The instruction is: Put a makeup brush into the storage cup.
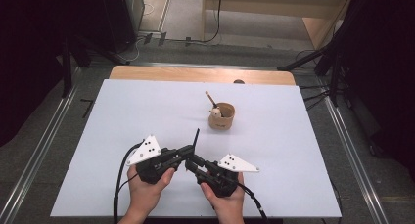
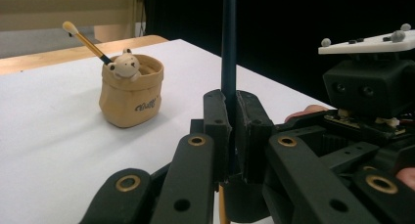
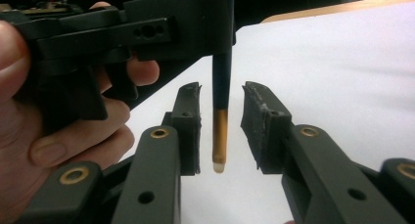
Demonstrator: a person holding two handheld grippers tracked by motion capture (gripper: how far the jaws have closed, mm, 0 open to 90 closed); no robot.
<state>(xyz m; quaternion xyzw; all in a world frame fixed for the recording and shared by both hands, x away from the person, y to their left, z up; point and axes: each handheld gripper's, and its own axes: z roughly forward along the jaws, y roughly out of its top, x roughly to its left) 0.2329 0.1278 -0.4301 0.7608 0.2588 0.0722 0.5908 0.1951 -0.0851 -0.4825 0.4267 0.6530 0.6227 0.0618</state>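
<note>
The left gripper [image 2: 230,136] clamps a slim black stick with a tan, pale-tipped end [image 3: 221,94] upright near the white table's [image 1: 122,116] near edge. The right gripper [image 3: 221,128] stands open around the stick's lower end, not touching. Farther off sits a small tan pot holding a bear figure and another stick [image 1: 221,116].

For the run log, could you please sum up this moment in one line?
left tool: shut on stick, upright | right tool: open around stick's lower end | pot: holds second stick, bear | table: white

Black hand-held gripper [image 1: 184,155], brass rivets
</note>
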